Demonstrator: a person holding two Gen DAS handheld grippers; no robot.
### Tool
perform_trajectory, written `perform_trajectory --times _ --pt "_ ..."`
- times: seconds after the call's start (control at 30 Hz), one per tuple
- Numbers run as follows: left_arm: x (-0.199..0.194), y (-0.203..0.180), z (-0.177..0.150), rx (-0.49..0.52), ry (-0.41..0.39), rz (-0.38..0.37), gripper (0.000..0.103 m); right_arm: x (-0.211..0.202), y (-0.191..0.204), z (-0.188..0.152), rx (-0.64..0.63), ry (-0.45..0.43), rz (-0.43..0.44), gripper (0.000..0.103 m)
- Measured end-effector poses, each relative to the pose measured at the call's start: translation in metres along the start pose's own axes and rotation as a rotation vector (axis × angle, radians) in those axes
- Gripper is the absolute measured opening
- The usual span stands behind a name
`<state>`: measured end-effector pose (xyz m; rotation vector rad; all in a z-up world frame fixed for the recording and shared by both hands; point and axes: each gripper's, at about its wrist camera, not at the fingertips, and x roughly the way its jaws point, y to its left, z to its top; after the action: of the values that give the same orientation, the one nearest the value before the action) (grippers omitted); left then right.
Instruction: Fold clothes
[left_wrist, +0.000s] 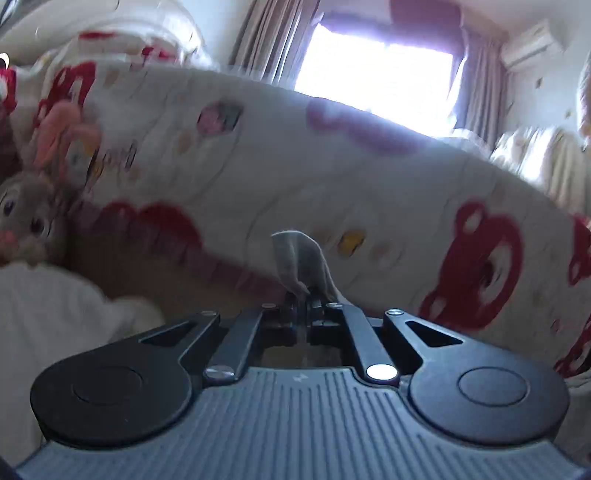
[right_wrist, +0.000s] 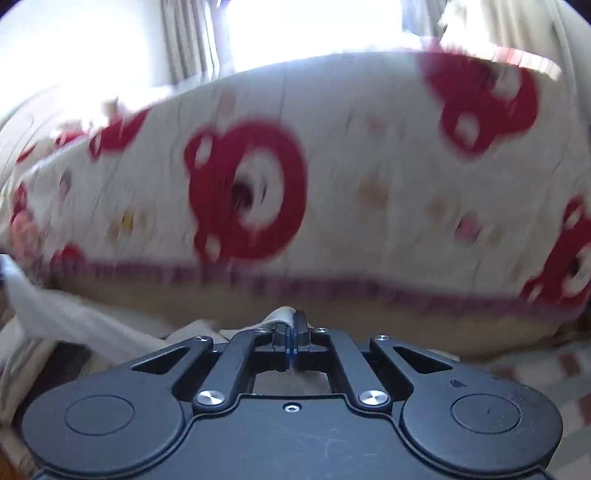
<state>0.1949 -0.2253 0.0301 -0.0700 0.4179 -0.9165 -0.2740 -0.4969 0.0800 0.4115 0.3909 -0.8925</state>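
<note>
**Two grippers, each pinching a corner of pale cloth**

Both black grippers are pressed together on thin fabric. The left gripper (left_wrist: 303, 295) nips a soft, greyish-white garment (left_wrist: 299, 258), and a limp flap of it stands up above the fingertips in a curled, pointed fold. The right gripper (right_wrist: 291, 325) clamps a small cream-coloured bunch of cloth (right_wrist: 279, 314) that bulges just over its left finger; whether this is the same garment I cannot tell.

Ahead of both lies the bed, covered by a quilted cream bedspread (left_wrist: 295, 155) printed with big red bear faces and small pastel spots, its surface puckered by stitch lines. A band of purple trim (right_wrist: 369, 288) runs along its near edge. At the left a grey plush toy (left_wrist: 26, 218) with dark round eyes leans beside rumpled white fabric (left_wrist: 55, 306). Pleated curtains (left_wrist: 266, 33) frame a glaring window (left_wrist: 376, 70), with a wall air conditioner (left_wrist: 532, 48) at the right.
</note>
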Motion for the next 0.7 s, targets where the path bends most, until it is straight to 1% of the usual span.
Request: perform_trajectory --times 0.03,0.07,0.1,0.17,0.2,0.23,0.27,0.33,0.4,0.47,0.5,0.57,0.63,0.7 --pt "0.021 0.004 -0.023 0.021 0.097 0.056 0.004 0.018 -0.007 -0.016 0.011 0.051 -0.013 0.006" --pt "0.040 0.009 -0.050 0.044 0.192 0.115 0.004 0.035 -0.014 -0.033 0.013 0.098 -0.054 0.007" --pt "0.053 0.015 -0.077 0.051 0.278 0.159 0.005 0.051 -0.020 -0.050 0.015 0.144 -0.095 0.013" --pt "0.062 0.027 -0.125 -0.001 0.426 0.195 0.005 0.080 -0.033 -0.084 0.018 0.226 -0.170 0.014" --pt "0.058 0.032 -0.143 -0.053 0.457 0.170 0.005 0.081 -0.038 -0.098 0.023 0.222 -0.177 0.014" --pt "0.050 0.033 -0.157 -0.085 0.465 0.145 0.005 0.078 -0.040 -0.111 0.035 0.212 -0.163 0.014" --pt "0.042 0.029 -0.169 -0.076 0.464 0.134 0.005 0.074 -0.043 -0.123 0.060 0.209 -0.136 0.016" --pt "0.027 0.020 -0.182 -0.036 0.455 0.135 0.005 0.064 -0.048 -0.146 0.104 0.222 -0.097 0.041" --pt "0.013 0.014 -0.192 -0.011 0.440 0.139 0.005 0.055 -0.052 -0.168 0.143 0.246 -0.072 0.048" --pt "0.000 0.008 -0.202 0.008 0.428 0.136 0.006 0.048 -0.052 -0.192 0.151 0.282 -0.076 0.051" --pt "-0.002 0.007 -0.202 0.000 0.427 0.112 0.006 0.045 -0.052 -0.203 0.147 0.306 -0.076 0.052" --pt "-0.010 0.002 -0.201 0.002 0.401 0.078 0.006 0.040 -0.054 -0.223 0.141 0.344 -0.081 0.055" --pt "-0.017 -0.002 -0.197 0.007 0.352 0.053 0.008 0.038 -0.058 -0.238 0.148 0.369 -0.085 0.058" --pt "-0.027 -0.005 -0.193 0.013 0.315 0.037 0.010 0.040 -0.065 -0.248 0.206 0.378 -0.089 0.059"
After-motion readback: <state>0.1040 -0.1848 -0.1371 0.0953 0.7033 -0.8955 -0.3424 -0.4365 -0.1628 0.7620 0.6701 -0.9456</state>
